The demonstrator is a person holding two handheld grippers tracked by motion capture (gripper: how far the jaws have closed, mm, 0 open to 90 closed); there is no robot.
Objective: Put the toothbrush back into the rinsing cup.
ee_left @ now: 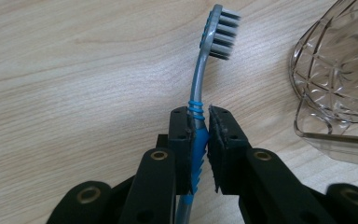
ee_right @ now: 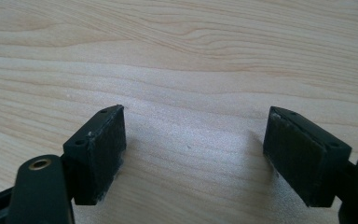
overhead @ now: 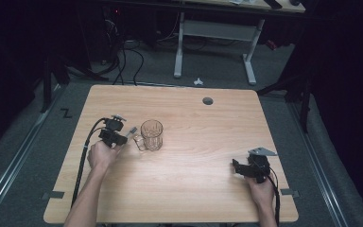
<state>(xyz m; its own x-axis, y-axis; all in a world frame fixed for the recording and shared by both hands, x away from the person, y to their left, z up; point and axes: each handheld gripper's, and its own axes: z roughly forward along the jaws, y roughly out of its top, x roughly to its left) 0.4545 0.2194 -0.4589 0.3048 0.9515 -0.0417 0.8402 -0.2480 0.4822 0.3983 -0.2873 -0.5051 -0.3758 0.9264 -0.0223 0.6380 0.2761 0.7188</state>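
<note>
Our left gripper (ee_left: 198, 140) jaws clench the toothbrush (ee_left: 205, 74) at its ribbed blue grip, left of centre beside the glass mug (overhead: 151, 135). It looks light, stiff and slippery; the mug fragile. Right gripper (ee_right: 193, 149) jaws gape, lower right.

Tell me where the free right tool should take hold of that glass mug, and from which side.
Probably by the handle, coming in low from the mug's left. The glass mug stands upright and its body looks wide for the jaws, while the handle is thin. That side is crowded, though: the left tool is shut on the toothbrush right there. The right tool is open.
</note>
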